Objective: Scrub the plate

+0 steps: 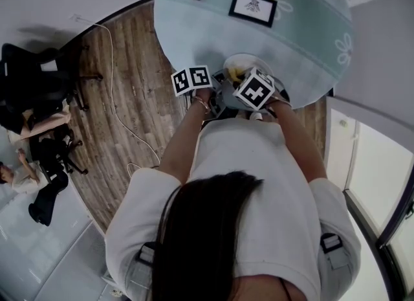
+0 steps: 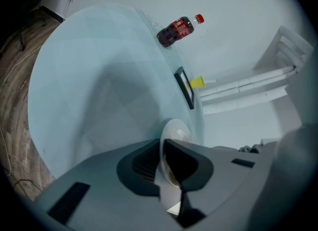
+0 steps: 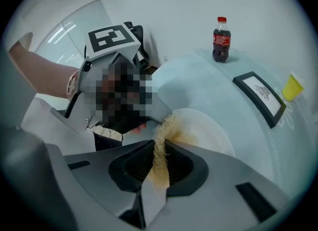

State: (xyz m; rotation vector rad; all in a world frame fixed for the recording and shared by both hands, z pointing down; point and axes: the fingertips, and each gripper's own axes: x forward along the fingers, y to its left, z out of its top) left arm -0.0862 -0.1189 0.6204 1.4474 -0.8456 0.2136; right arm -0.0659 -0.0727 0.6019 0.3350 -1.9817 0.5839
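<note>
In the left gripper view, the left gripper [image 2: 163,144] pinches the plate [image 2: 177,129] rim in its jaws. Only the right gripper view shows the right gripper [image 3: 162,146] with its jaws squeezing a scrub pad [image 3: 159,164].

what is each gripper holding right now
Left gripper: closed on the plate rim.
Right gripper: closed on a yellowish scrub pad, against the plate.

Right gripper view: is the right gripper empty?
No, the right gripper is shut on a tan scrub pad held against the plate.
</note>
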